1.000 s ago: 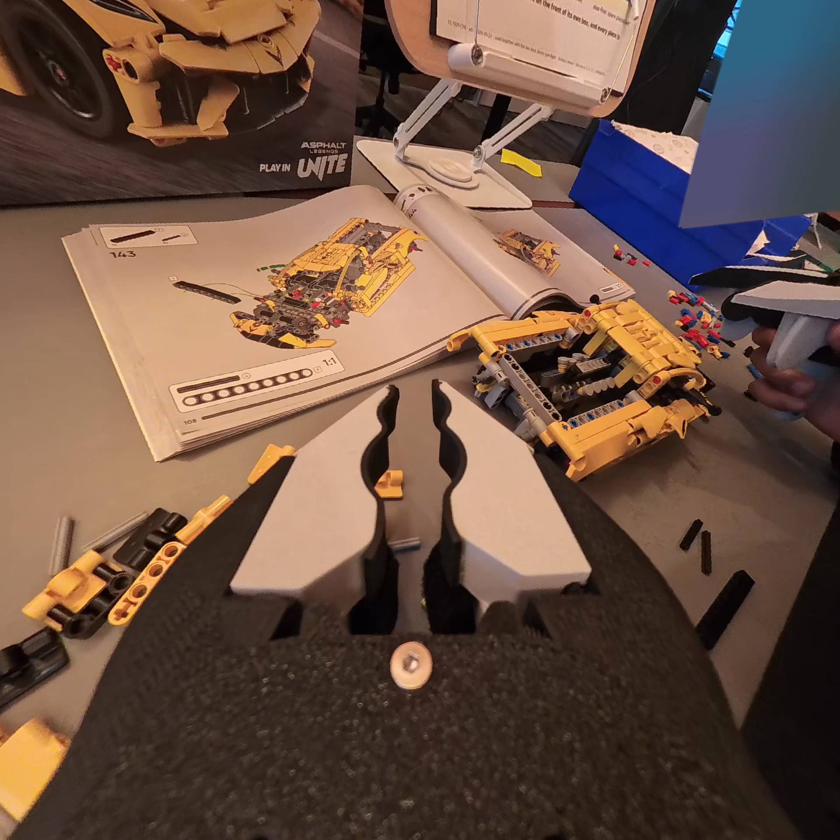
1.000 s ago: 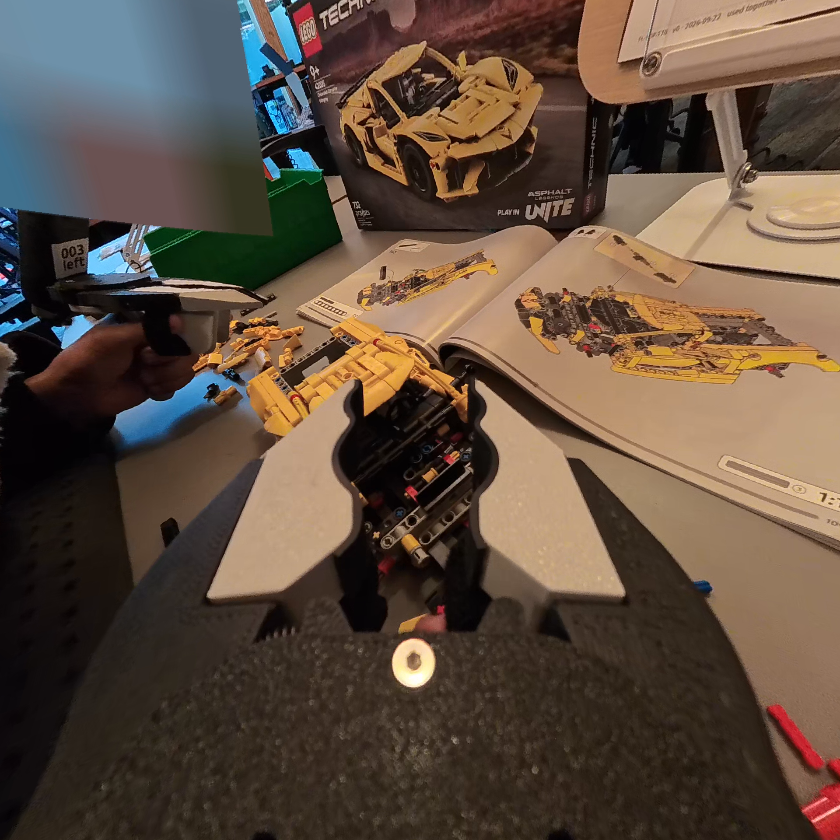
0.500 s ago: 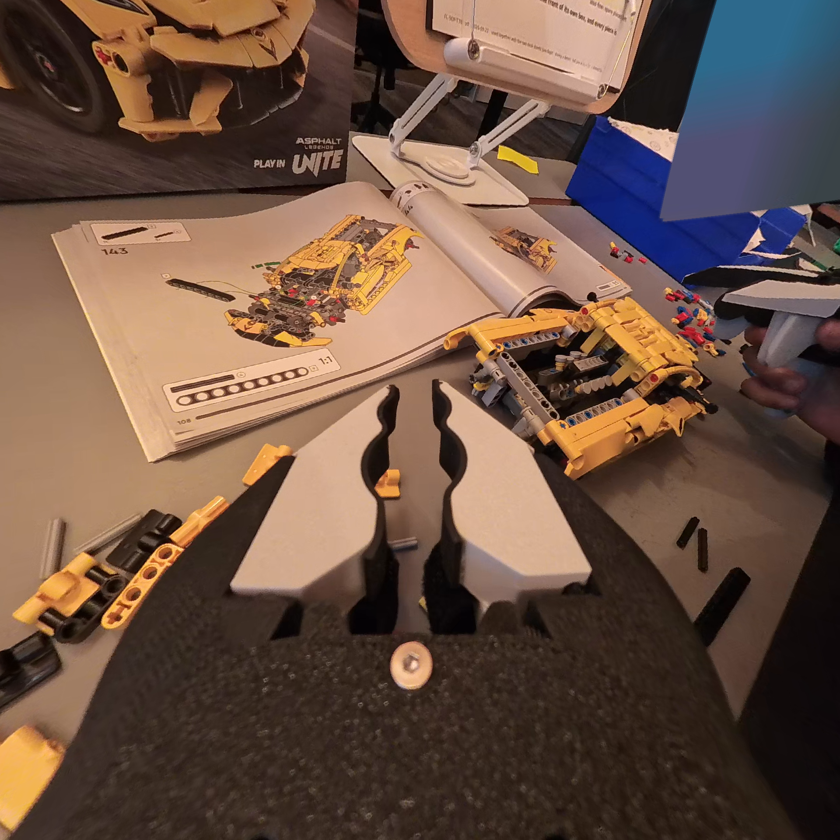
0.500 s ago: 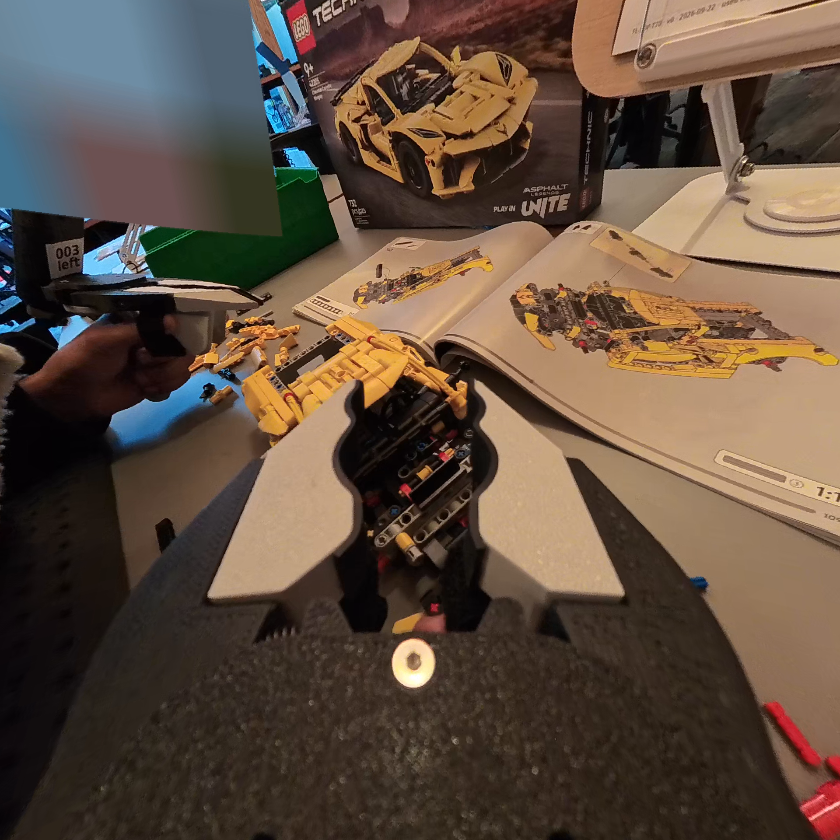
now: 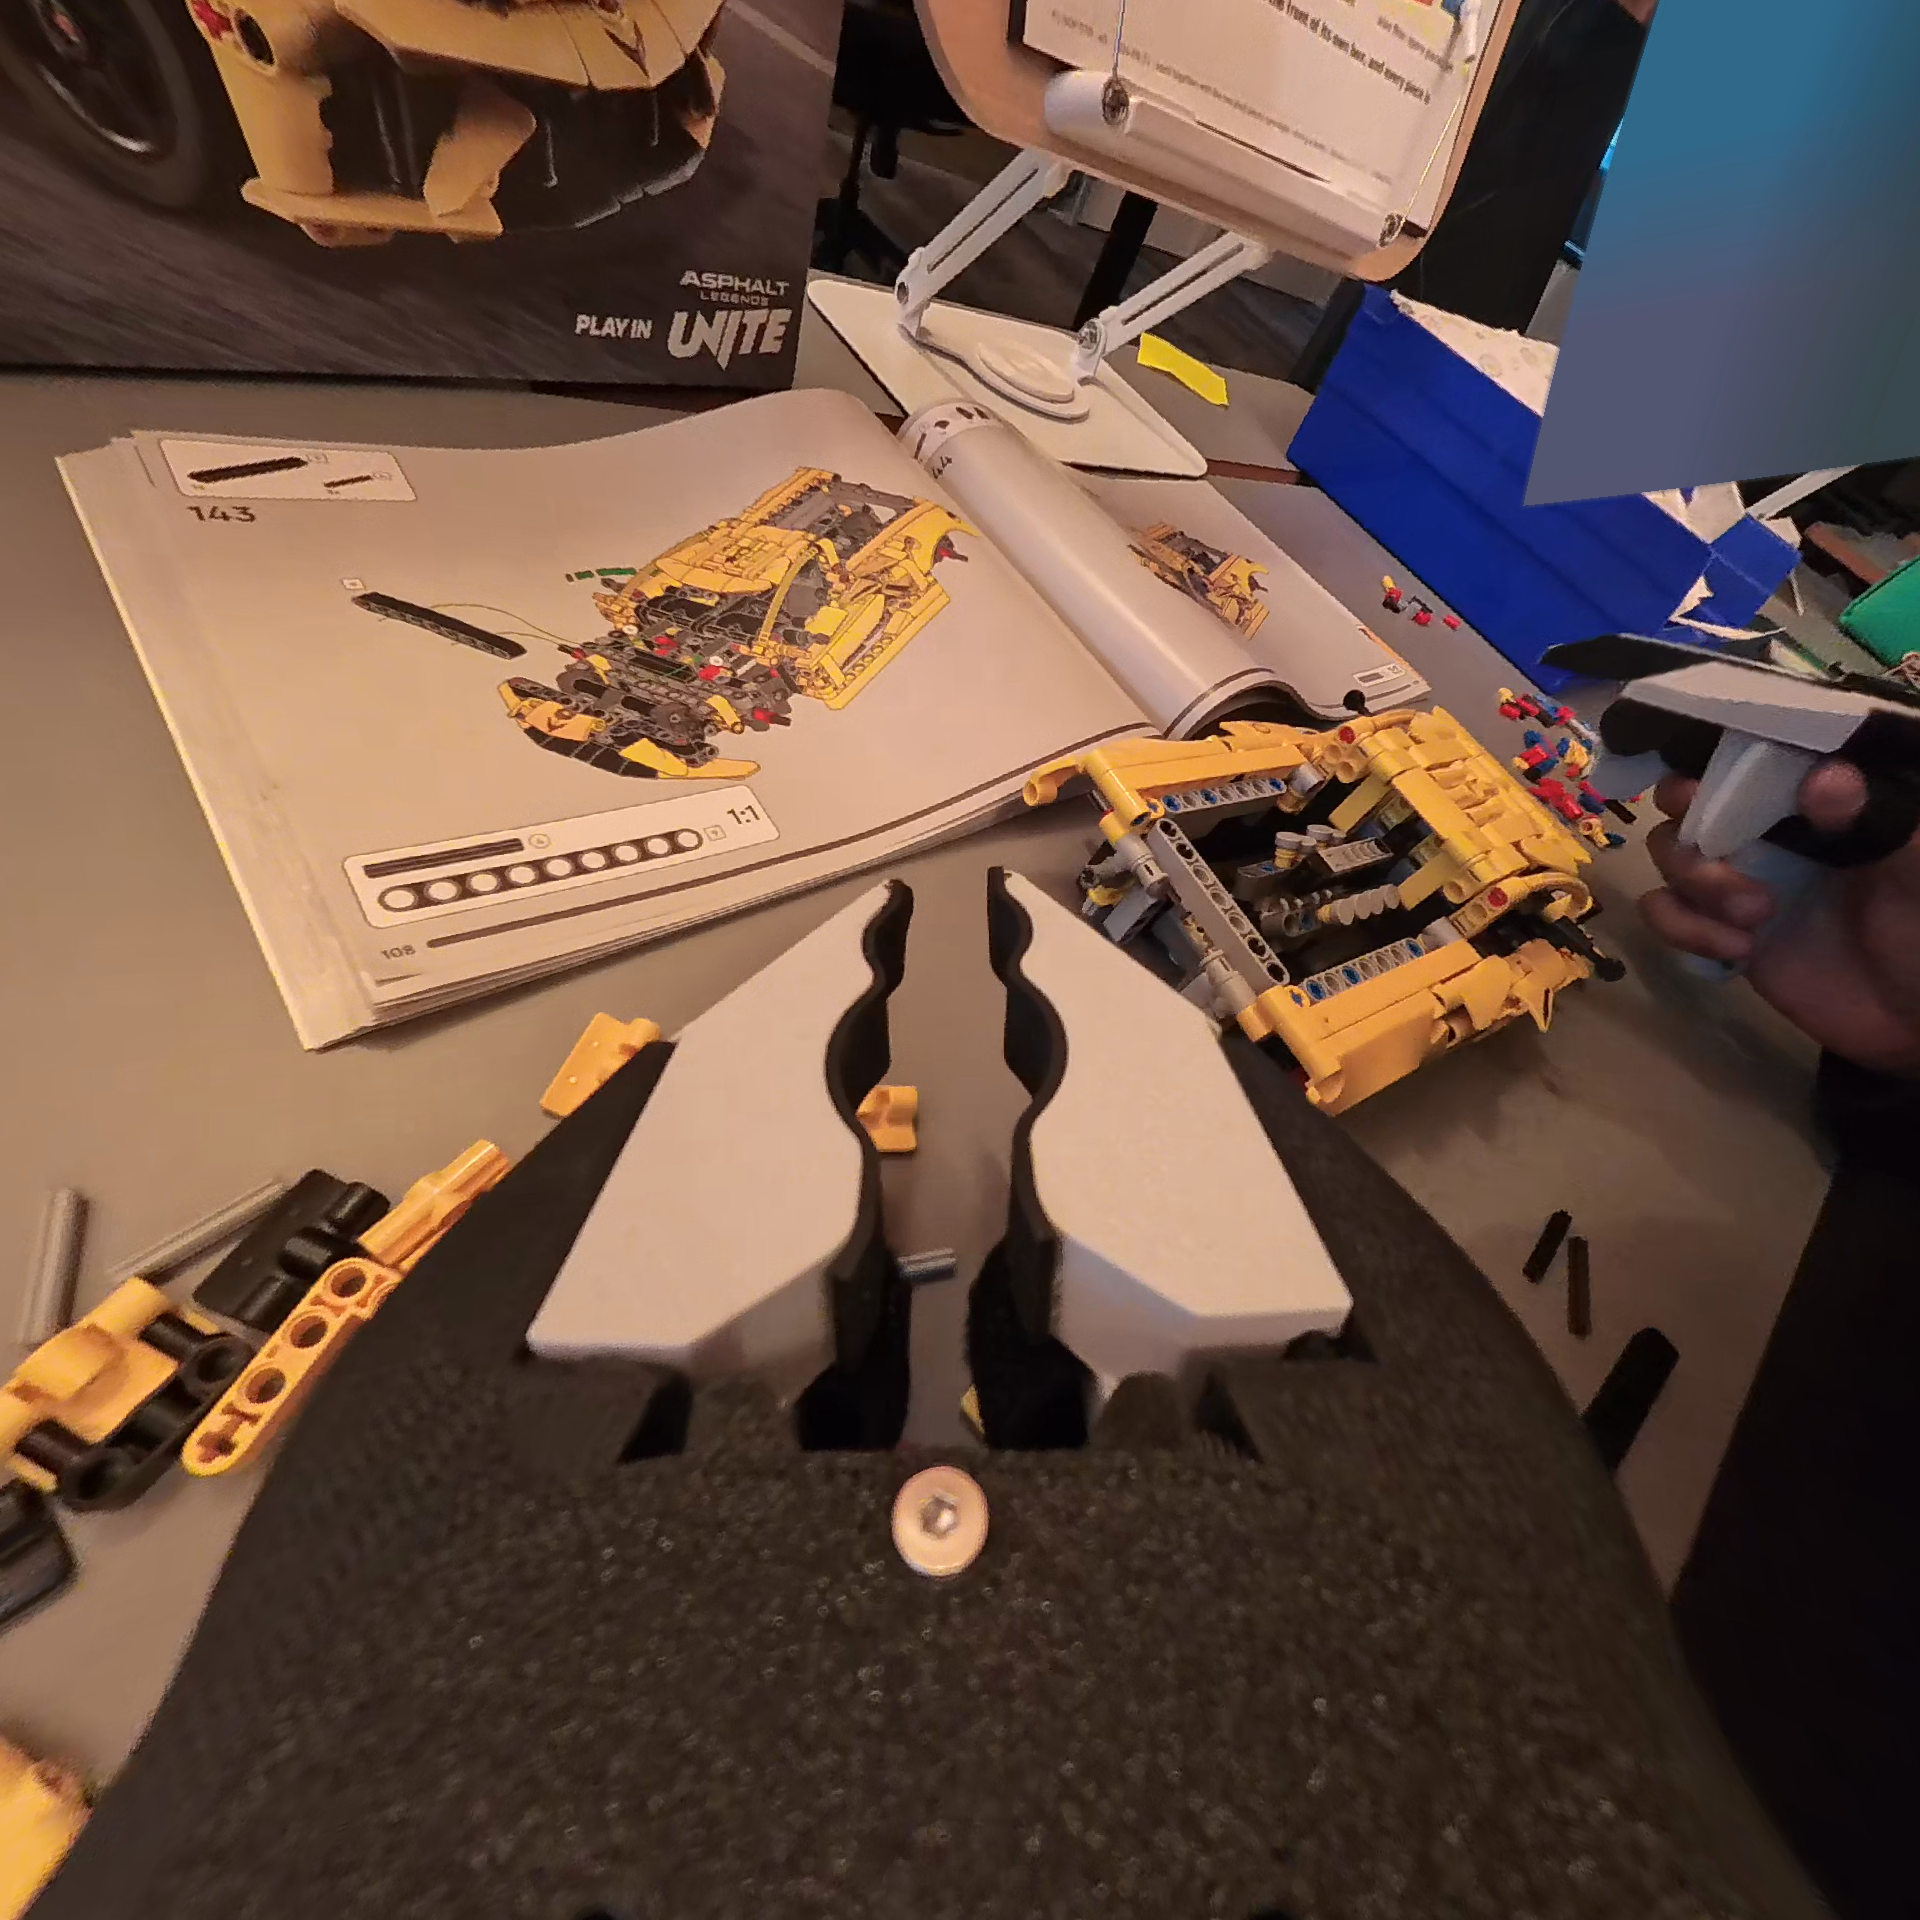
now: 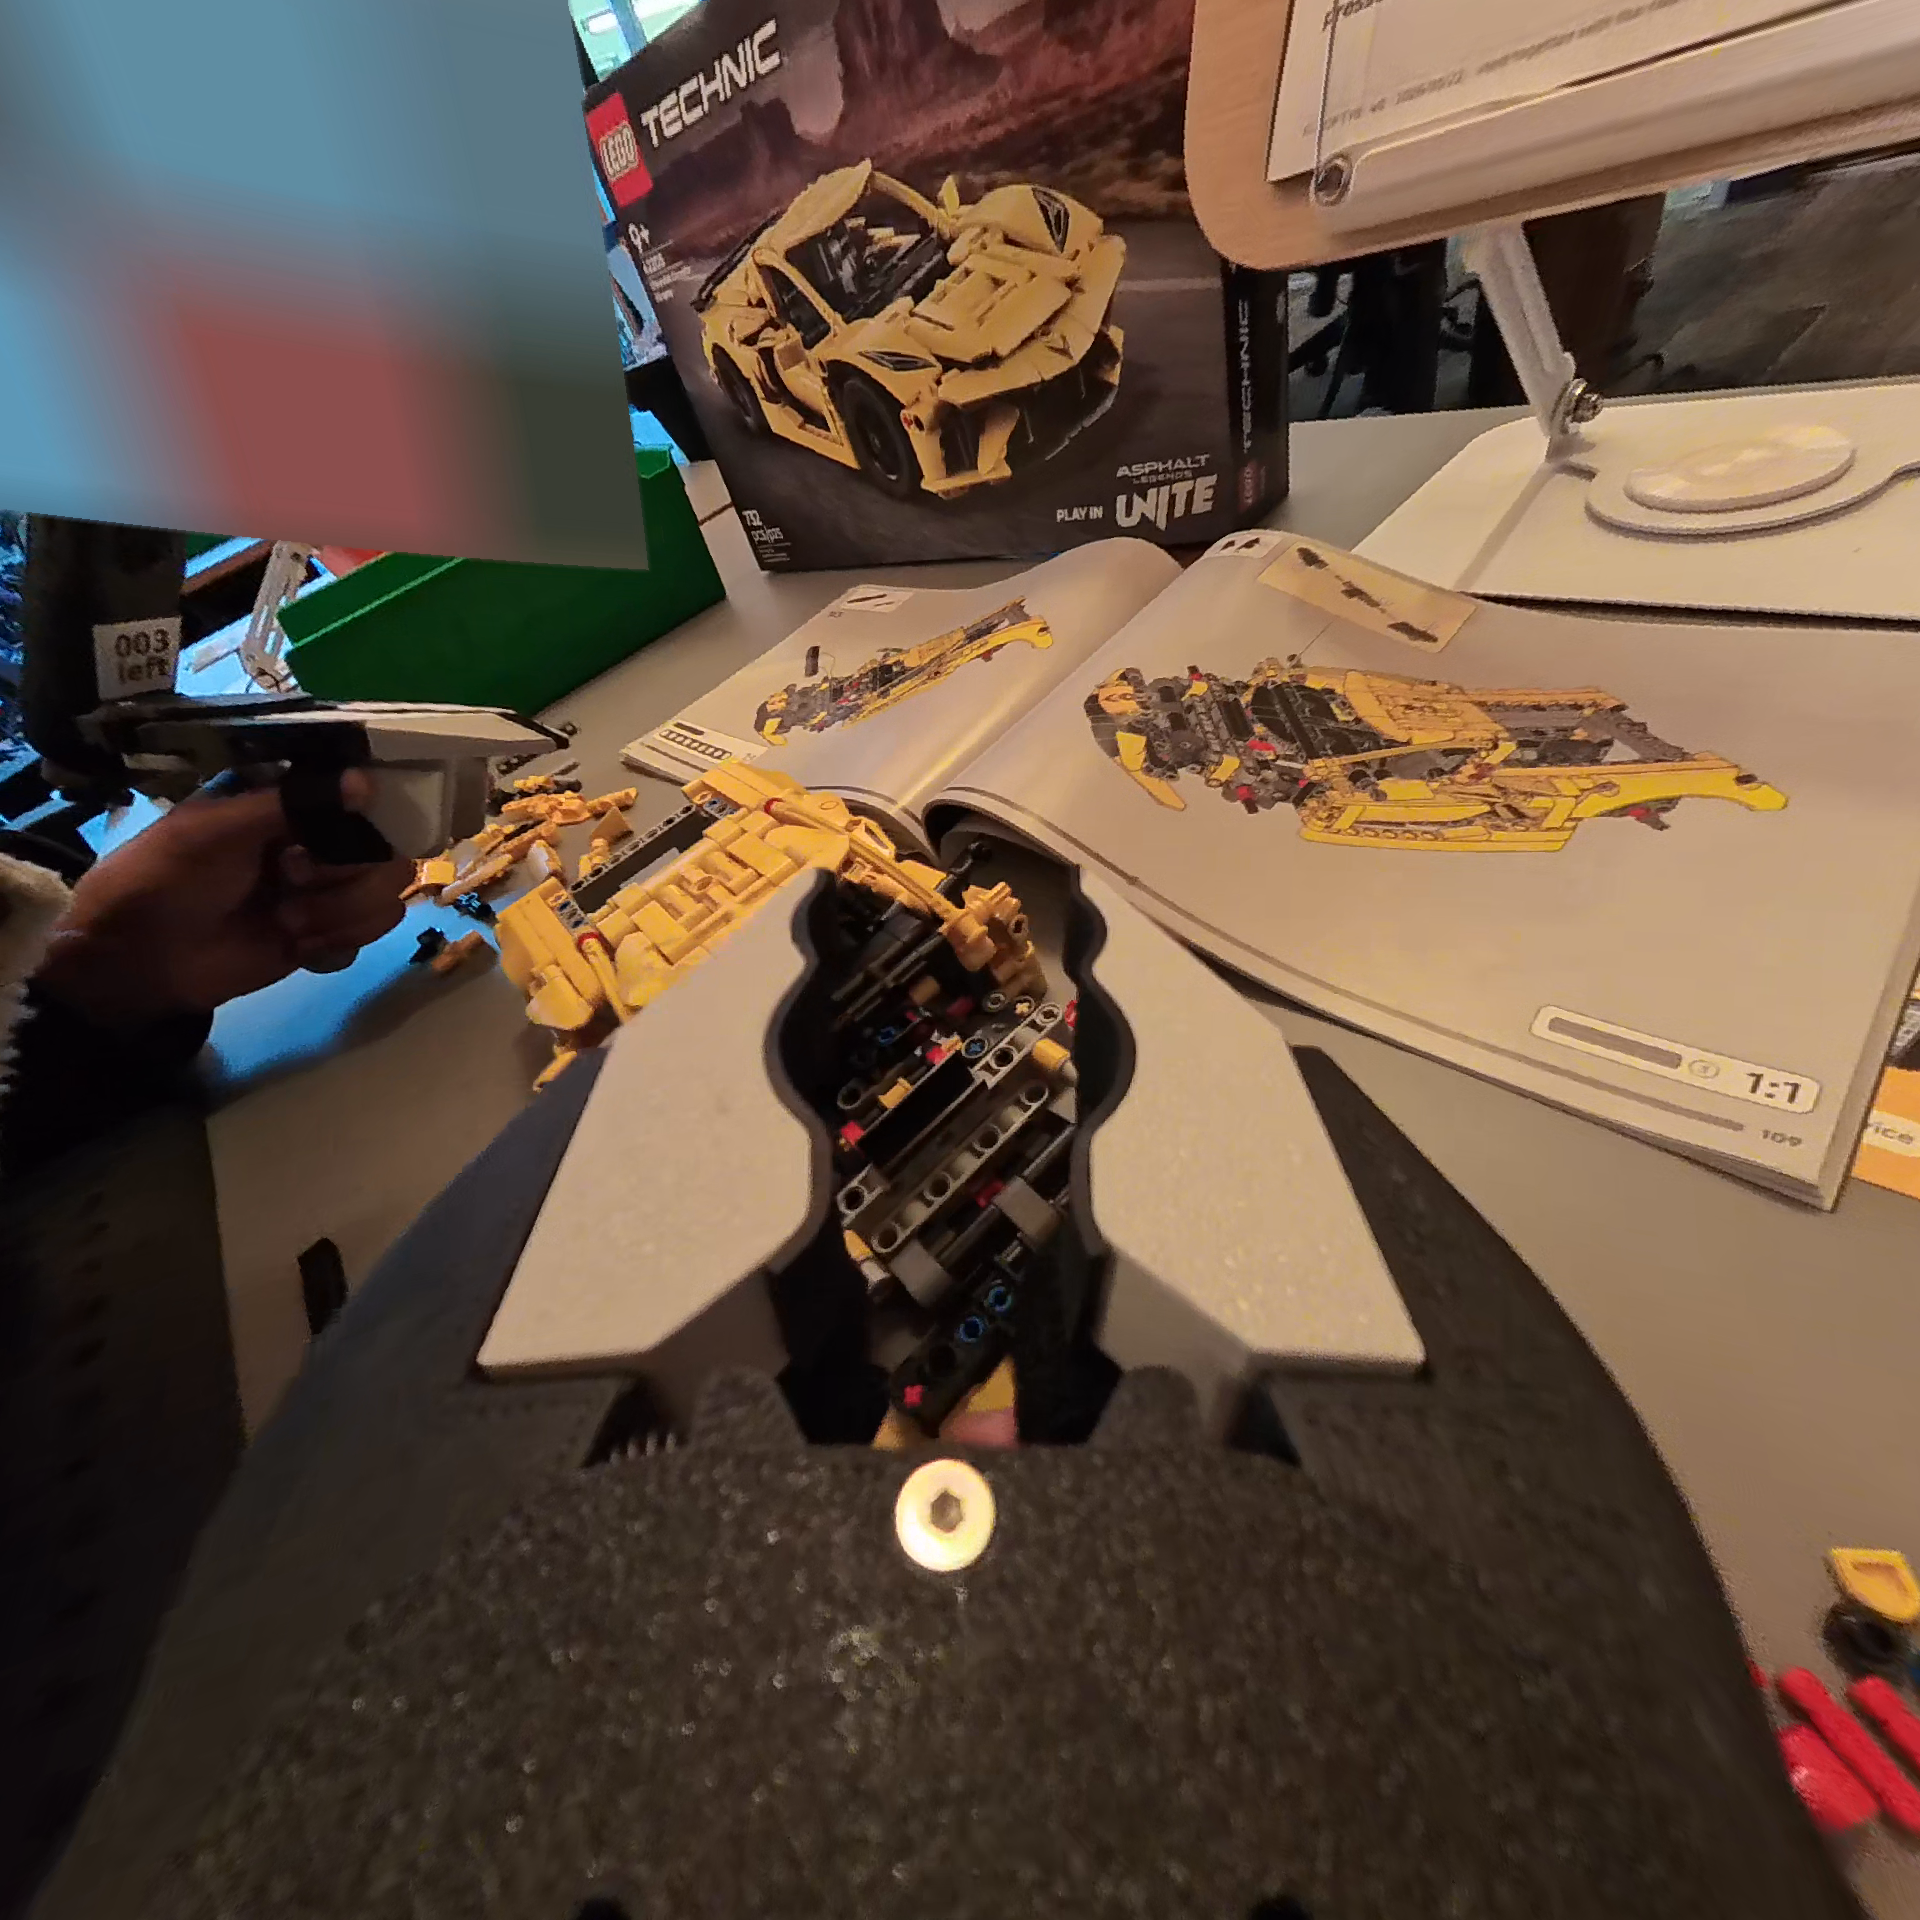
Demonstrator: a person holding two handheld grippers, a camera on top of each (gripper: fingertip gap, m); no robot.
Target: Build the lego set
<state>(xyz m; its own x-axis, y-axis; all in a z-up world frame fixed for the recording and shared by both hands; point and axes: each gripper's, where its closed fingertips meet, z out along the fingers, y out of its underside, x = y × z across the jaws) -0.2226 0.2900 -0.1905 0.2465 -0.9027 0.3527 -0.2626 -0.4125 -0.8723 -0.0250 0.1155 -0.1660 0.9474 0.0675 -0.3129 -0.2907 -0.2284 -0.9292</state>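
The half-built car [image 5: 1340, 894] lies on the table [image 5: 156, 1091] at about 2 o'clock from the left gripper [image 5: 945, 894], its nose against the lower edge of the open instruction book [image 5: 582, 675]. It is a yellow shell of curved panels around an open middle of black and grey holed beams, with small red and blue pins showing. It is probably light but not stiff all over: the outer panels look clipped on and likely to pop loose if squeezed, so the safer hold seems to be across the beam frame in the middle. The right gripper [image 6: 951, 894] hovers directly over that frame, fingers spread and holding nothing. The left gripper's fingers stand slightly parted and empty above a small yellow piece [image 5: 889, 1114] on the table. More loose yellow and black parts [image 5: 208, 1340] lie at its 9 o'clock, and short black pins [image 5: 1558, 1252] at 3 o'clock.
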